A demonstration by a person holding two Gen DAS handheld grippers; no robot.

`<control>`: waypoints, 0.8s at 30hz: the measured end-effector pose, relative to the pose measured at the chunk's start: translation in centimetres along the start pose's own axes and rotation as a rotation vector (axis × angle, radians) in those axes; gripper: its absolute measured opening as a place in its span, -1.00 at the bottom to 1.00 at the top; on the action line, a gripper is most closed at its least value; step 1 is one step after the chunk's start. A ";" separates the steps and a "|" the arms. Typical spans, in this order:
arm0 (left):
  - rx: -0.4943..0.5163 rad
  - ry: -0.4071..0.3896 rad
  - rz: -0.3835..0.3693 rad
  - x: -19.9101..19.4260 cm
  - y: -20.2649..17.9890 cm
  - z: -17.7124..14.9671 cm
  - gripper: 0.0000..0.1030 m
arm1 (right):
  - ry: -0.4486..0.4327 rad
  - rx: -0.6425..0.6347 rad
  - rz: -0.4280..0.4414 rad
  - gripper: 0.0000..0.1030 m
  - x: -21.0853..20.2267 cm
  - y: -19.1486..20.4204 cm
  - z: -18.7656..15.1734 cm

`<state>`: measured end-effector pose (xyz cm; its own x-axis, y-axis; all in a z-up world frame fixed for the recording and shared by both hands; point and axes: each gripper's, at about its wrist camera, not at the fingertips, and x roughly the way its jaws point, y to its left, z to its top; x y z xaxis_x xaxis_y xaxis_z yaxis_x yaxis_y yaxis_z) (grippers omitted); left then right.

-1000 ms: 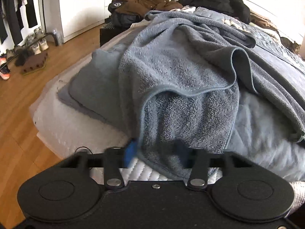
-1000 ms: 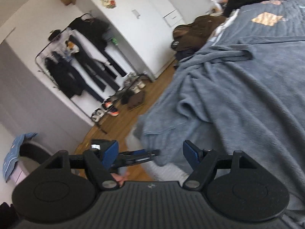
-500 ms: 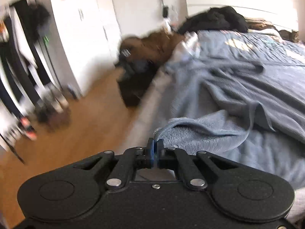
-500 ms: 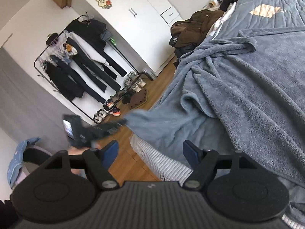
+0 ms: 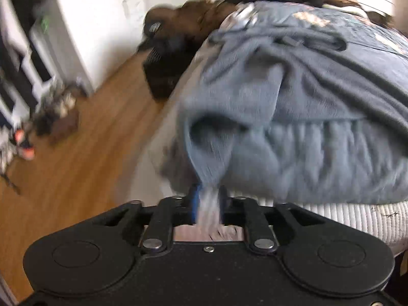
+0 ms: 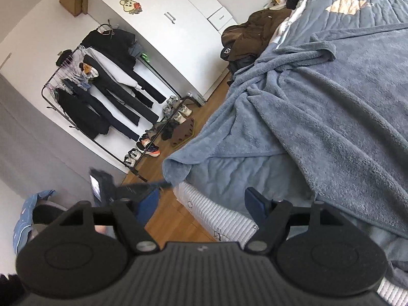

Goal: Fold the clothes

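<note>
While my left gripper (image 5: pixel 207 205) is opening with a corner of the grey-blue fleece garment (image 6: pixel 318 117) between its jaws, that garment lies ahead on the bed (image 6: pixel 216 219), long axis running toward the headboard. My right gripper (image 6: pixel 201 201) stands wide and empty, farther from the corner, beside the mattress edge.

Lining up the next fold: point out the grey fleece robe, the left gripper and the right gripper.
grey fleece robe (image 6: pixel 331 117): right wrist view, its fleecy middle.
left gripper (image 5: pixel 207 204): left wrist view, between opening fingertips, robe fabric there.
right gripper (image 6: pixel 201 201): right wrist view, empty gap between fingertips.
</note>
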<state>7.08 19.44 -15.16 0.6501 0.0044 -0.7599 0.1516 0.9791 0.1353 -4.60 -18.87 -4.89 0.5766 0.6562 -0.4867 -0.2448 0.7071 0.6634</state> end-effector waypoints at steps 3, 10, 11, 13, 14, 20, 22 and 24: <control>0.022 -0.028 0.090 1.1 -0.7 -1.3 0.40 | 0.004 0.008 -0.004 0.43 0.0 -0.3 0.0; -0.001 -0.094 0.159 2.7 -0.3 1.3 0.46 | 0.009 0.029 -0.012 0.43 0.2 -0.9 -0.3; 0.004 -0.093 0.155 3.0 -0.2 1.7 0.38 | 0.009 0.029 -0.011 0.43 0.1 -0.9 -0.3; 0.017 -0.015 0.140 4.4 0.0 2.1 -0.85 | 0.007 0.030 -0.013 0.43 0.1 -1.0 -0.3; 0.018 0.016 0.142 4.8 0.3 2.4 -0.93 | 0.005 0.031 -0.016 0.43 -0.1 -1.1 -0.3; 0.001 -0.079 0.264 1.6 4.5 5.7 -0.93 | -0.031 0.057 -0.043 0.43 -2.0 -2.5 -0.1; 0.026 -0.136 0.337 -0.4 5.8 7.8 -0.93 | -0.047 0.082 -0.050 0.43 -2.7 -3.3 0.1; 0.059 -0.190 0.448 -2.4 7.3 9.9 -0.93 | -0.062 0.099 -0.058 0.43 -3.2 -3.9 0.3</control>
<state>13.99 24.62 -6.09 0.7843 0.3803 -0.4902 -0.1360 0.8763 0.4622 -5.25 -23.86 -5.77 0.6356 0.5949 -0.4920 -0.1329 0.7122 0.6893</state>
